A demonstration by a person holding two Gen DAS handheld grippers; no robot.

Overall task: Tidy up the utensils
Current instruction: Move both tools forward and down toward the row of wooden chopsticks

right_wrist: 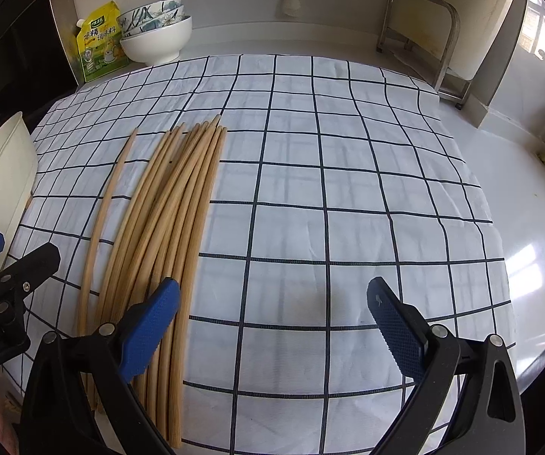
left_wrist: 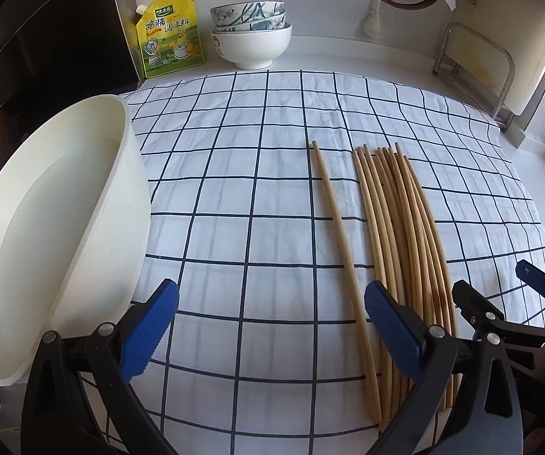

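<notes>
Neatly bundled pale chopsticks (left_wrist: 405, 235), one apart.

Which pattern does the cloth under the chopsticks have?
White cloth with a dark grid; right wrist view shows it best.

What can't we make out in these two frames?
- Chopsticks: near ends, left view, behind the left gripper; right view, behind the right gripper.
- Tub: inside bottom, left view, cut by the edge.
- Pouch: small print too small.
</notes>
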